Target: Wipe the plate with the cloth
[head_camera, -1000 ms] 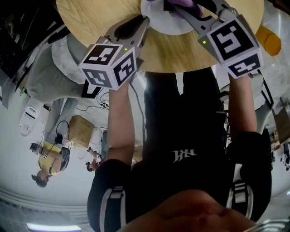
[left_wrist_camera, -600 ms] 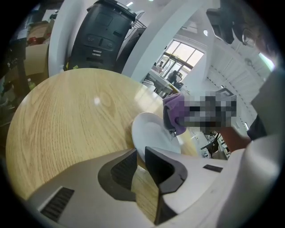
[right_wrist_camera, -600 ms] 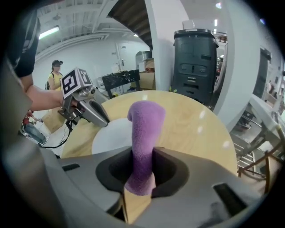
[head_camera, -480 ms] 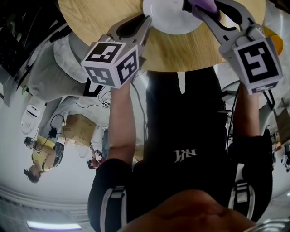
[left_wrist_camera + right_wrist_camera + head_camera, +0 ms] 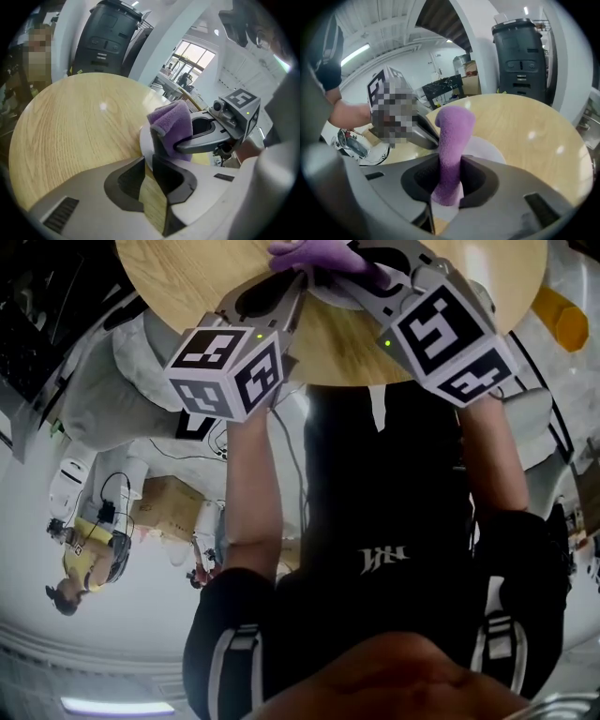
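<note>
On the wooden table, cloth between right tongs, over plate.

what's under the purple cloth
The white plate, resting on the round wooden table. The purple cloth, pinched in the right tongs, covers part of the plate's surface, so that patch cannot be seen.

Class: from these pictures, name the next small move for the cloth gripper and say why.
Probably sweep the right gripper sideways across the plate. It is shut on the purple cloth, whose lower end meets the plate, while the left gripper seems to pinch the rim steady.
</note>
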Demonstrator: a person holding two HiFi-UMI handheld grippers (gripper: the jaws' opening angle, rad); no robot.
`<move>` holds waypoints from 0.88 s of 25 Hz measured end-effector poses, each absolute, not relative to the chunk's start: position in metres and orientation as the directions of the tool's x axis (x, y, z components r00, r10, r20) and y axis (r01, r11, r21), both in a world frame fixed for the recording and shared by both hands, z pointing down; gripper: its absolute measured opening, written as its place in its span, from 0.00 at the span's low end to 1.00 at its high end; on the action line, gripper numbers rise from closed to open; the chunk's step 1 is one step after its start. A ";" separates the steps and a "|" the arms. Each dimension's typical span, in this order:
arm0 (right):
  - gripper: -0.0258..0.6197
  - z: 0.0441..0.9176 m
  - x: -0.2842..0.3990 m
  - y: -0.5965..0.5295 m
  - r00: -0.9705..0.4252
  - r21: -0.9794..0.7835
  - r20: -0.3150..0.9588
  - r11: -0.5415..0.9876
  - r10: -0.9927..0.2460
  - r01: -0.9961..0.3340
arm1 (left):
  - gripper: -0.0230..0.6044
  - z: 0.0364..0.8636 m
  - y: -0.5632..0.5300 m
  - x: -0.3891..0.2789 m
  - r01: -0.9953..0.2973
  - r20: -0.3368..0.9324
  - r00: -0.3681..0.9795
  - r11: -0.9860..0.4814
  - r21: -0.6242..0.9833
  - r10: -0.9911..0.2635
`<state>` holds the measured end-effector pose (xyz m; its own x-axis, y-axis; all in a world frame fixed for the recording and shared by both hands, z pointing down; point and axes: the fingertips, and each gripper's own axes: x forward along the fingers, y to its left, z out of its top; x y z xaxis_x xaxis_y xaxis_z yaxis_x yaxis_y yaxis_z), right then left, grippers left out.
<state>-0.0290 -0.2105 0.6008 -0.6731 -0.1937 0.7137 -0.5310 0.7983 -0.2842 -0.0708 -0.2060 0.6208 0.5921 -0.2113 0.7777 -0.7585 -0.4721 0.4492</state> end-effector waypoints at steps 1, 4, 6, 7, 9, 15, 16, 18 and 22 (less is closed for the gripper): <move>0.19 0.603 -0.019 -0.211 -0.656 -0.268 0.728 0.797 -0.200 -0.541 | 0.12 0.621 -0.206 -0.071 -0.759 0.778 0.592 -0.472 0.448 -0.212; 0.19 0.605 0.018 -0.212 -0.601 -0.232 0.764 0.769 -0.234 -0.595 | 0.12 0.622 -0.205 -0.071 -0.759 0.779 0.590 -0.474 0.446 -0.211; 0.19 0.603 0.044 -0.213 -0.568 -0.216 0.779 0.737 -0.265 -0.640 | 0.12 0.623 -0.204 -0.071 -0.759 0.779 0.591 -0.473 0.448 -0.210; 0.19 0.602 0.056 -0.212 -0.551 -0.207 0.787 0.722 -0.278 -0.660 | 0.12 0.623 -0.203 -0.071 -0.759 0.779 0.591 -0.473 0.448 -0.210; 0.19 0.602 0.074 -0.211 -0.516 -0.185 0.803 0.699 -0.297 -0.691 | 0.12 0.623 -0.203 -0.072 -0.759 0.778 0.591 -0.473 0.448 -0.211; 0.19 0.572 0.031 -0.201 -0.648 -0.258 0.708 0.751 -0.281 -0.608 | 0.12 0.623 -0.203 -0.073 -0.761 0.782 0.586 -0.475 0.442 -0.211; 0.19 0.571 0.013 -0.196 -0.683 -0.300 0.686 0.758 -0.250 -0.579 | 0.12 0.624 -0.203 -0.074 -0.762 0.784 0.584 -0.475 0.440 -0.211; 0.19 0.575 -0.020 -0.191 -0.738 -0.376 0.641 0.751 -0.211 -0.542 | 0.12 0.624 -0.203 -0.075 -0.765 0.787 0.579 -0.475 0.435 -0.212; 0.19 0.595 -0.046 -0.190 -0.761 -0.427 0.626 0.741 -0.171 -0.518 | 0.12 0.622 -0.203 -0.076 -0.764 0.785 0.581 -0.477 0.435 -0.214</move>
<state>-0.0465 -0.1902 0.5950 -0.7607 -0.1713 0.6261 -0.5183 0.7409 -0.4271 -0.0759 -0.2030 0.6223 0.5810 -0.2145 0.7852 -0.7637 -0.4773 0.4347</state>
